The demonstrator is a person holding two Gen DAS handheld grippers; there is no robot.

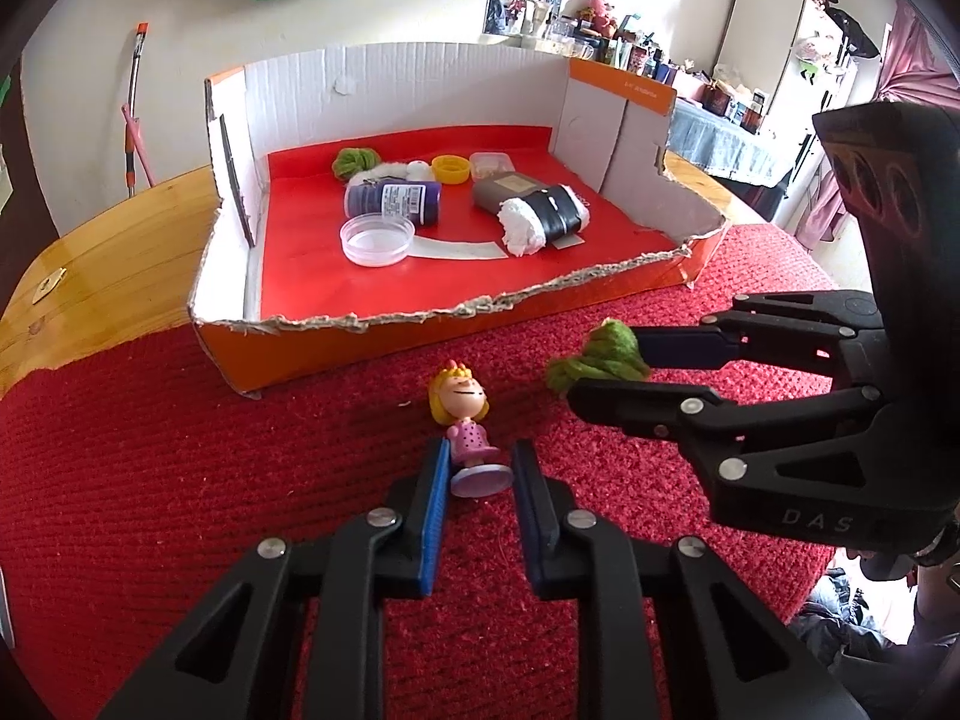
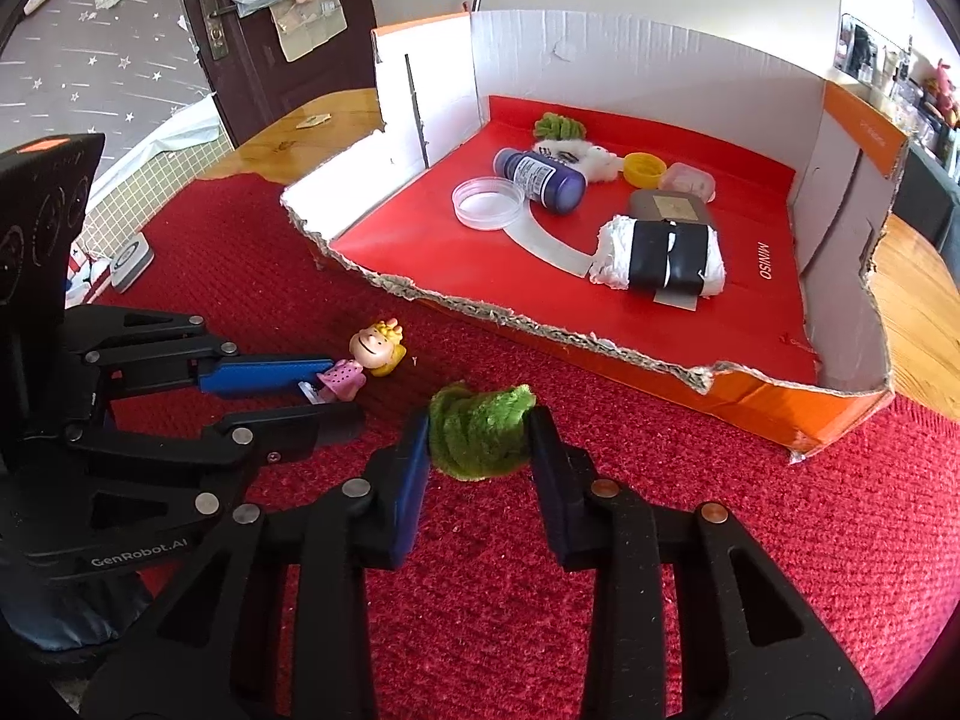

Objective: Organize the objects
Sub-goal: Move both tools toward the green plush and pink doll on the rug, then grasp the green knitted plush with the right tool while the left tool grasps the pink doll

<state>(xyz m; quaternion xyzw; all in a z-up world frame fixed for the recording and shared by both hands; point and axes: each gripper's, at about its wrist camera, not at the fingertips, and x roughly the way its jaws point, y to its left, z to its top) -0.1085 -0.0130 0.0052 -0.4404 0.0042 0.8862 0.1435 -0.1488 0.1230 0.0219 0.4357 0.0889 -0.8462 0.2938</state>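
With the left tongs (image 1: pixel 477 468) open astride the blonde girl figurine (image 1: pixel 465 420) lying on the red mat (image 1: pixel 180 480) and the right tongs (image 2: pixel 480 438) pinching the green yarn tuft (image 2: pixel 477 429), we close squarely on her torso, then lift both over the cardboard box's (image 2: pixel 660 360) torn front edge.

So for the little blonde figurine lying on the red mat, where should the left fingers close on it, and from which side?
On the pink dress torso of the figurine, approached from the base end, as the left gripper is lined up now. It lies on its back, head toward the cardboard box, so the narrow body fits between the fingers; the round head and flat disc base probably would slip.
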